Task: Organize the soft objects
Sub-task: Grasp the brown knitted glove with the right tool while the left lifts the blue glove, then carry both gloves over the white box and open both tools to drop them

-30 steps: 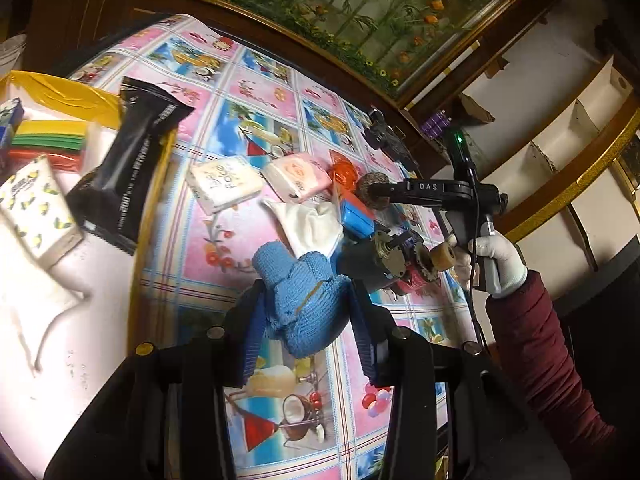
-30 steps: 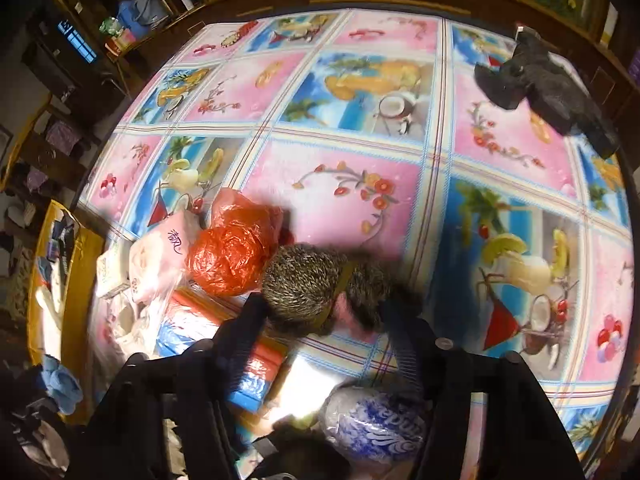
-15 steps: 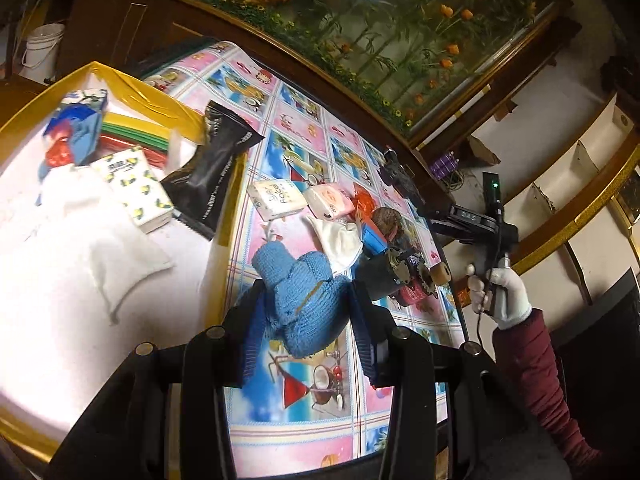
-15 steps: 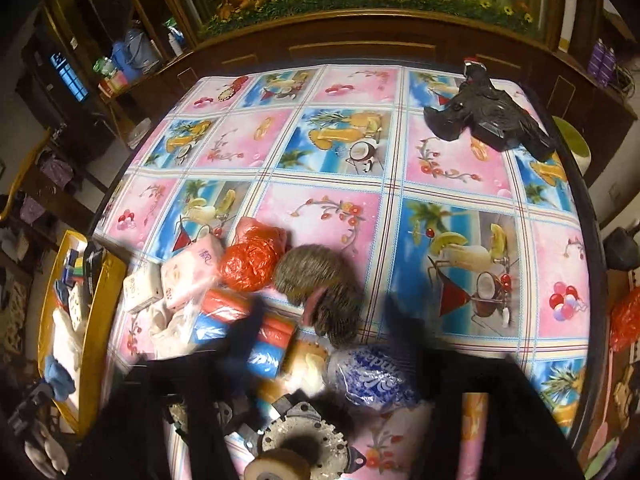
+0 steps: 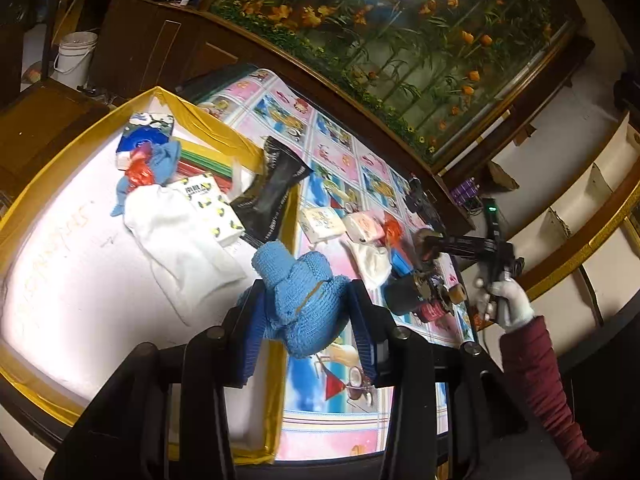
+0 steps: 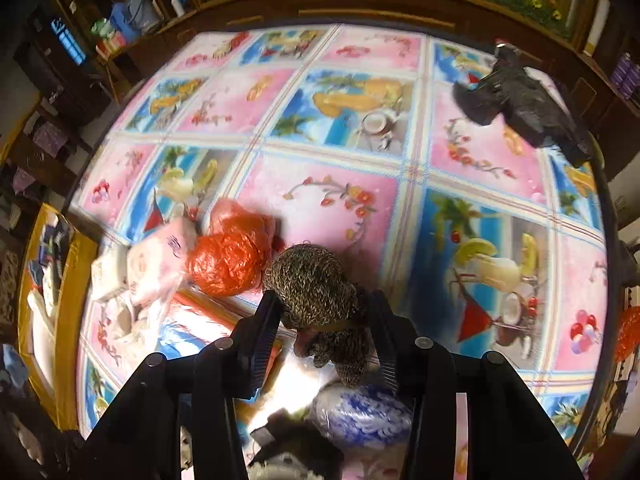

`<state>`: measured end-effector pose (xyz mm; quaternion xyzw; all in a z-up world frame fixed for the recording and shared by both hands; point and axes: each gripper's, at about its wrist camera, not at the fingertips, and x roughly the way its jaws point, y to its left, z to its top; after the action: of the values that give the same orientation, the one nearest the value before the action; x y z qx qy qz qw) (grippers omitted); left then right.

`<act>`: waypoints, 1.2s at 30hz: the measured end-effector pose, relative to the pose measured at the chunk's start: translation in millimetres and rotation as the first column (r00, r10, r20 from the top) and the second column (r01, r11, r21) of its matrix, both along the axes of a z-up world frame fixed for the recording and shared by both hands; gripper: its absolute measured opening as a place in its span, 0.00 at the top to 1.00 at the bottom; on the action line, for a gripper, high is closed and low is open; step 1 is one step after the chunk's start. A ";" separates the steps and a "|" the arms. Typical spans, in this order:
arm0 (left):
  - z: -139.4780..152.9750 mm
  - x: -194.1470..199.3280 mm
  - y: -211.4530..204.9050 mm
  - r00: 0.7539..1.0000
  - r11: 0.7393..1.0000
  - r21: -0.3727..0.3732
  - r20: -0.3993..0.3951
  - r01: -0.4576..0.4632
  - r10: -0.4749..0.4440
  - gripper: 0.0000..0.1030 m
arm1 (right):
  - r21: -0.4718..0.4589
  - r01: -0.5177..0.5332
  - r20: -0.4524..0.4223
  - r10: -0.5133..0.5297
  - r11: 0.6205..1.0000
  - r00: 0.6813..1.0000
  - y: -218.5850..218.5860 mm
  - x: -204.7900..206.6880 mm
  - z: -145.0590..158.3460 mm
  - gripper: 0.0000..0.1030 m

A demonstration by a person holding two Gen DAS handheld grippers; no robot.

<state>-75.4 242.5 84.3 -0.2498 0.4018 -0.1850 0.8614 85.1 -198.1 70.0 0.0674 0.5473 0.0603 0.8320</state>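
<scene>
Both tools tilt downward, each apparently gripping knitwear.

A counter (image 6: pixel 344 216) under a glossy cloth of pink and blue fruit-and-drink squares carries a crowd of soft goods. Left of the right gripper (image 6: pixel 326 324) lie an orange bag (image 6: pixel 228 260), a pink pack (image 6: pixel 156 264) and a white pack (image 6: pixel 106 274) in a row; a blue-patterned bundle (image 6: pixel 360 416) lies just below the gripper, and a black bird (image 6: pixel 520 100) sits far ahead to its right, near the counter's edge. In the left wrist view, a white cloth (image 5: pixel 370 262) lies ahead of the left gripper (image 5: pixel 306 312), and a yellow-rimmed tray (image 5: pixel 192 120) sits to its left with a black pouch (image 5: pixel 274 188) draped over its rim.
</scene>
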 end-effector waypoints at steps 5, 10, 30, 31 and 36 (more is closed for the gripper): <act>-4.6 13.7 17.0 0.999 0.997 0.071 -0.014 -0.031 0.032 0.63 | 0.054 -0.022 0.104 0.016 0.998 0.994 17.9 -46.3 54.4 0.57; -22.0 29.6 46.8 0.993 0.988 0.121 -0.070 -0.091 0.100 0.63 | 0.124 -0.169 0.152 0.149 0.978 0.977 83.5 -86.0 77.6 0.57; -40.7 76.3 96.1 0.984 0.980 0.150 -0.103 -0.128 0.144 0.40 | 0.344 -0.511 0.042 0.531 0.788 0.846 325.9 -102.4 24.9 0.56; -37.0 71.4 96.9 0.985 0.982 0.140 -0.092 -0.130 0.144 0.40 | 0.372 -0.517 0.030 0.547 0.771 0.837 332.4 -102.7 20.8 0.56; -12.6 36.0 116.4 0.984 0.980 0.083 0.008 -0.178 0.178 0.37 | 0.409 -0.552 -0.015 0.610 0.727 0.792 379.5 -88.1 -0.2 0.56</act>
<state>-39.3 358.9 71.7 -0.2485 0.3851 -0.0902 0.8842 -3.1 181.4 69.8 0.0578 0.5782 0.4189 0.6978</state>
